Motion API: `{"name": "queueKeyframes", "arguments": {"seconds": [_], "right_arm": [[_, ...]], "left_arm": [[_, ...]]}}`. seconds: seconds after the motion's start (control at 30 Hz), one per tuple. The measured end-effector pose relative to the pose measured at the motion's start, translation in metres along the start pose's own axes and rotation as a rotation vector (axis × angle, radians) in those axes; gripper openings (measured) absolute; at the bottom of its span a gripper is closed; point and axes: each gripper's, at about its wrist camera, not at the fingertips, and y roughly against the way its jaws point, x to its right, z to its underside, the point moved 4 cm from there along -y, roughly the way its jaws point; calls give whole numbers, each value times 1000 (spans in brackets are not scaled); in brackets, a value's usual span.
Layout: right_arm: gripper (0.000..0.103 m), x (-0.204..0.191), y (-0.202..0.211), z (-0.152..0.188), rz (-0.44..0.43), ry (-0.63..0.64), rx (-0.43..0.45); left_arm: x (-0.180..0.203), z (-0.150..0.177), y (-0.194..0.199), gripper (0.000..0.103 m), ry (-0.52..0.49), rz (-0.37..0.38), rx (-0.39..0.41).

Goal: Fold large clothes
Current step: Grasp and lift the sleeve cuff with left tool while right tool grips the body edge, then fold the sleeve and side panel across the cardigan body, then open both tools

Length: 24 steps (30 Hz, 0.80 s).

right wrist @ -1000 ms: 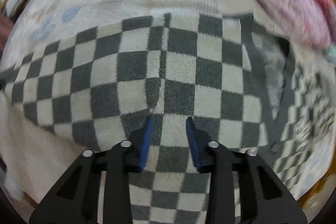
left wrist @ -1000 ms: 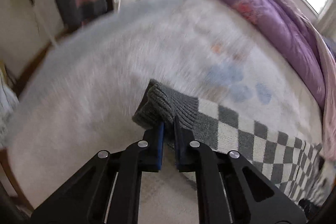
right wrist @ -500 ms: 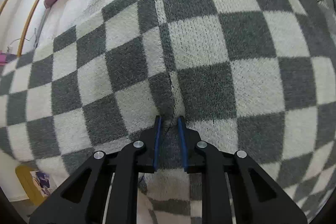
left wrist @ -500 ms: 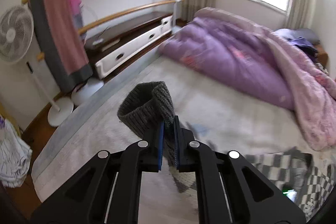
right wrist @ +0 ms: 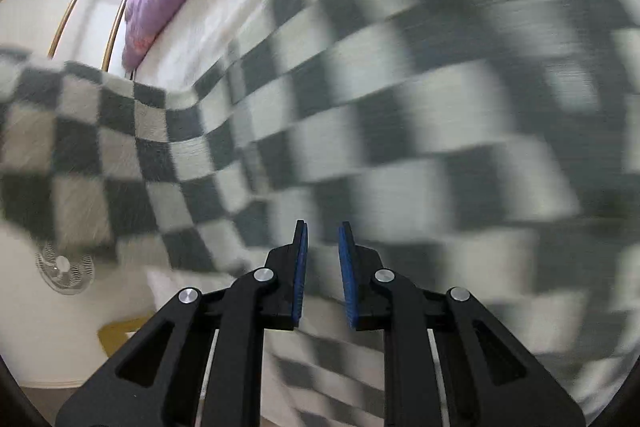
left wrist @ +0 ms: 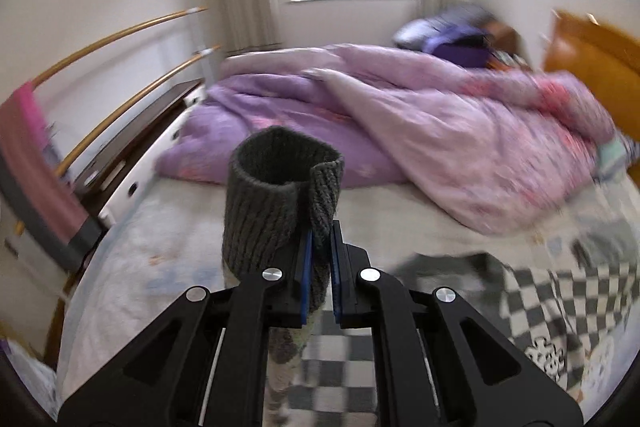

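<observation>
A grey-and-white checkered knit sweater [right wrist: 400, 107] lies across the bed. My left gripper [left wrist: 320, 239] is shut on its dark grey ribbed cuff [left wrist: 276, 203], holding the sleeve up high above the bed; the checkered body [left wrist: 560, 307] trails below to the right. My right gripper [right wrist: 322, 239] has its blue pads a small gap apart, just above the blurred checkered fabric; nothing shows between them. A raised fold of the sweater [right wrist: 80, 131] stands at the left in the right wrist view.
A purple and pink duvet [left wrist: 400, 131] is heaped at the far side of the bed. Wooden rails [left wrist: 120, 75] with a pink towel [left wrist: 28, 155] run along the left. A wooden headboard [left wrist: 592, 67] is at right. A fan [right wrist: 64, 267] stands on the floor.
My left gripper has lifted the cuff from the bed up into the air. My right gripper closed on the sweater half a second ago and has now opened slightly and swung sideways.
</observation>
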Motion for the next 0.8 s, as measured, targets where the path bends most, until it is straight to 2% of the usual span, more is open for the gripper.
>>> {"name": "queueKeyframes", "arguments": {"seconds": [0.1,0.17,0.23,0.27,0.3,0.4,0.47,0.53,0.57,0.6,0.63,0.67,0.7,0.73,0.8], "right_arm": [[15,69,63,6,95,-17,66],[15,125,104,14,173,-71,105],[15,185,145,25,217,-159,148],[15,204,163,39,235,-191,167],[15,222,180,44,259,-221,185],[15,276,219,55,337,-291,239],[15,299,236,68,364,-340,262],[19,314,246,75,379,-377,267],[20,316,247,77,385,-393,258],[22,312,244,74,379,-403,247],[25,313,244,70,361,-405,240],[40,305,239,63,338,-401,235],[67,297,234,57,324,-397,231],[74,293,233,52,316,-392,228],[75,261,220,31,292,-341,238]], "left_arm": [[80,17,-18,8,-63,66,-54],[133,36,-32,8,-119,93,-94],[177,63,-52,8,-161,123,-140],[193,77,-62,8,-180,135,-171],[218,97,-76,8,-199,150,-213],[261,148,-107,8,-219,172,-333],[272,177,-119,10,-235,195,-420],[282,198,-124,17,-256,234,-511],[281,202,-120,21,-241,267,-527],[275,202,-114,38,-218,285,-523],[263,199,-106,69,-192,279,-508],[248,195,-98,79,-164,266,-487],[231,189,-91,82,-131,263,-458],[218,186,-86,82,-110,257,-446],[183,183,-85,82,-71,221,-455]]}}
